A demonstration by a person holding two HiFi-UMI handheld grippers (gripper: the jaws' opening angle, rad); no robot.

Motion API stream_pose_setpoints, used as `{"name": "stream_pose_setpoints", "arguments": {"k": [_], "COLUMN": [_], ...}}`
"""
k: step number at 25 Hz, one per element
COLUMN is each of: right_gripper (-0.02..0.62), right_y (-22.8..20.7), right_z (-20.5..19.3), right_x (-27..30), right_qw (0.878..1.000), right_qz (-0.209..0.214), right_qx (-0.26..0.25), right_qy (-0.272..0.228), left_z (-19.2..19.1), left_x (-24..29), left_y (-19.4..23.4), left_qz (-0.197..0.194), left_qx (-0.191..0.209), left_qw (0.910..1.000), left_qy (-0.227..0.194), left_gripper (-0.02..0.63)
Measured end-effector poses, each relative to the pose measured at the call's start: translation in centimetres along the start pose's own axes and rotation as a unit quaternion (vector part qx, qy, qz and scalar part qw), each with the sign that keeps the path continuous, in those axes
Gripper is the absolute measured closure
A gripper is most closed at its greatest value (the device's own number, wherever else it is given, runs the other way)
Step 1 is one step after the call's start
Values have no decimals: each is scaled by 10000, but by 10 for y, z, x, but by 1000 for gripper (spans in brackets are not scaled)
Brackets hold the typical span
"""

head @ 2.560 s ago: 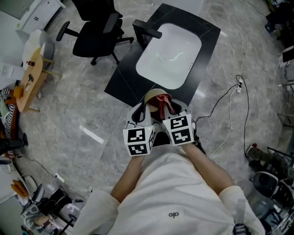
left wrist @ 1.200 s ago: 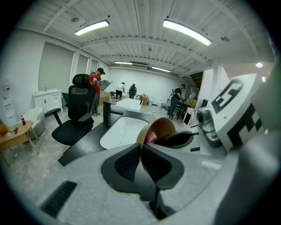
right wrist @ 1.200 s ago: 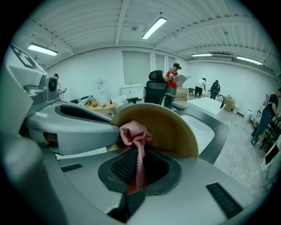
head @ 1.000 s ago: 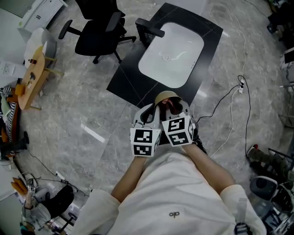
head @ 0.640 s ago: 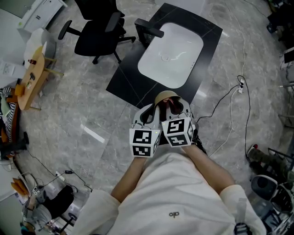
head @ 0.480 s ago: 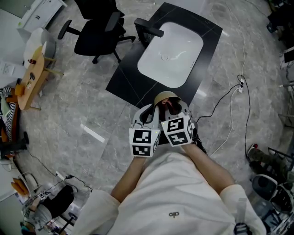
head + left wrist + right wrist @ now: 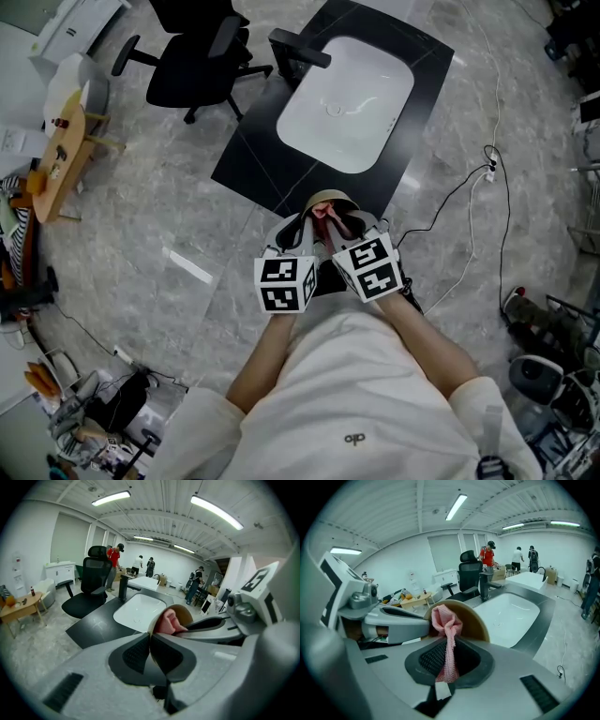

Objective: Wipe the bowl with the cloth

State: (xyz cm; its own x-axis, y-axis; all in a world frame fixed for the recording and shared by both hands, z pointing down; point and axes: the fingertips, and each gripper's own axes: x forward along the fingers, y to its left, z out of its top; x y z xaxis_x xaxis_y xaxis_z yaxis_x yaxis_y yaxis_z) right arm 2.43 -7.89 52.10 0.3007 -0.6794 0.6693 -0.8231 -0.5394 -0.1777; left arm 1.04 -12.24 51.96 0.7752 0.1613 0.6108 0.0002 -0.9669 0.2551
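Head view first: the two marker cubes sit side by side, and just ahead of them the left hand-held gripper and right hand-held gripper meet at the tan bowl, with the pink cloth bunched inside it. From up here the jaw tips are small and half-covered by the cubes, so I can't judge the grip in this shot. Beyond the bowl lies the black worktop with its white sink, and a black office chair stands off to the left hand-held gripper's side. Over to the left gripper view: the left hand-held gripper has its jaws pressed together on the near rim of the bowl, which stands tilted on edge straight ahead of it. The cloth is pushed into the hollow, and a finger of the right hand-held gripper reaches in from the right. Now the right gripper view: the right hand-held gripper is pinching the cloth, a strip running down between the pads while the bundled end presses against the inside of the bowl. The left hand-held gripper is on the bowl from the left, and the sink lies beyond.
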Motion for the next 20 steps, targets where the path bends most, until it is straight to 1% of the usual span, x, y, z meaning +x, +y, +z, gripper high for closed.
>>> {"name": "stream_pose_setpoints", "arguments": {"k": [2, 4, 6, 8, 11, 15, 17, 20], "right_gripper": [568, 568, 568, 568, 568, 568, 568, 568], "right_y": [0, 0, -7, -19, -44, -69, -76, -84], "right_z": [2, 7, 16, 20, 17, 7, 1, -10], "right_x": [-9, -27, -49, -67, -84, -97, -102, -105], "right_qw": [9998, 9979, 9919, 9813, 9699, 9602, 9589, 9593], "right_qz": [153, 384, 551, 584, 307, -16, -151, -278], "right_qx": [94, 332, 750, 1259, 1700, 2114, 2181, 2236], "right_qy": [-103, -399, -870, -1332, -1716, -1827, -1809, -1702], "left_z": [-4, -9, -14, -18, -24, -31, -34, -44], "left_x": [1, 0, 1, 5, 11, 19, 26, 40], "left_y": [8, 14, 20, 24, 28, 30, 31, 33], "left_qz": [69, 86, 94, 73, 44, 52, 48, 10], "left_qx": [-108, -257, -394, -550, -674, -684, -786, -1142], "left_qw": [9999, 9996, 9990, 9981, 9971, 9962, 9948, 9892], "left_qy": [55, 124, 194, 251, 362, 531, 651, 922], "left_gripper": [584, 584, 584, 584, 584, 584, 584, 584]}}
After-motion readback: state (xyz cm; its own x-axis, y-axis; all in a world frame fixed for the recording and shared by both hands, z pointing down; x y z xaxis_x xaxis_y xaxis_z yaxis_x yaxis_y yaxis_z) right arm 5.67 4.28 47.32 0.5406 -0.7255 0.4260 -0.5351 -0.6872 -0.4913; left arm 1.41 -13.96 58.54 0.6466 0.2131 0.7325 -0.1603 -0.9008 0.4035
